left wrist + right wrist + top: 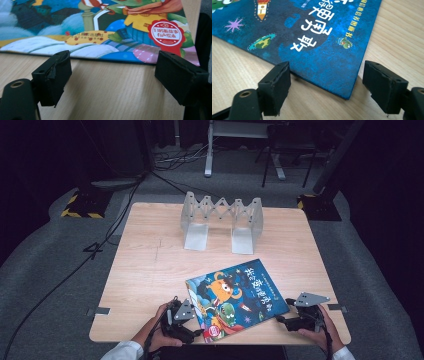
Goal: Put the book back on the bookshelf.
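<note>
A: Both of our tools are down at the near edge of the table (150,270), one on each side of the picture book (237,297). The left gripper (110,72) stands with its jaws wide apart and nothing between them; the book's long edge lies just ahead of its pads, not touching. The right gripper (325,82) is spread wide too, and the book's blue corner pokes into the gap between its jaws, with neither pad pressing on it.

B: So what could go wrong for us from here?

A: The book lies flat and thin on the wood. If we close level with the table, the pads may only shove it forward, away from both tools, or skid over the glossy cover. On the right we have only a corner; pinching there could bend it or let the book swing and slip out.

B: And the book itself?

A: A slim softcover, dark blue, with an orange creature, a green frog-like figure, white characters and a red seal nearest the left gripper. Beyond it, well ahead of both tools, stands the folding grey book rack (222,220).
</note>
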Demonstrator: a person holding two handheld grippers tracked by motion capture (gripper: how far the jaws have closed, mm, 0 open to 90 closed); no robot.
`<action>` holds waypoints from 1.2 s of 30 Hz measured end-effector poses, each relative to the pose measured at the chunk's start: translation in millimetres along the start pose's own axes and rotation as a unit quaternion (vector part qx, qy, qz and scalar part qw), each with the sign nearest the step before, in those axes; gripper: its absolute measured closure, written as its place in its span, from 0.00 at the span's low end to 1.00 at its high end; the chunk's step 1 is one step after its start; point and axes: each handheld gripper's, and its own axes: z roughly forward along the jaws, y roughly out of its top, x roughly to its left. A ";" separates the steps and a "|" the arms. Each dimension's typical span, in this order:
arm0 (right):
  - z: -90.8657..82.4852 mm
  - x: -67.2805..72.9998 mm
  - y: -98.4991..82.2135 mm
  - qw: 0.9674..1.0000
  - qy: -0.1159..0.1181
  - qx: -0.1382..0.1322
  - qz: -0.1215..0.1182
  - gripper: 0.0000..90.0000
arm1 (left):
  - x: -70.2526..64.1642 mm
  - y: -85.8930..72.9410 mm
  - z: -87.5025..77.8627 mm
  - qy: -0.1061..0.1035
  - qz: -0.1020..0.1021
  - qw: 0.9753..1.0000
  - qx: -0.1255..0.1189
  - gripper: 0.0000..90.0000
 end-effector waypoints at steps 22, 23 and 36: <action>-2.8 -18.8 -2.9 0.996 -0.065 -0.001 0.056 0.24 | 77.8 -16.3 -17.2 0.058 -0.062 0.996 0.008 0.07; -2.4 -19.3 -2.9 0.996 -0.066 -0.001 0.058 0.24 | 80.5 -14.6 -15.2 0.056 -0.061 0.997 0.009 0.07; -1.5 -21.0 -3.0 0.995 -0.070 -0.003 0.067 0.23 | 99.5 -4.2 -12.0 0.040 -0.066 0.997 -0.003 0.22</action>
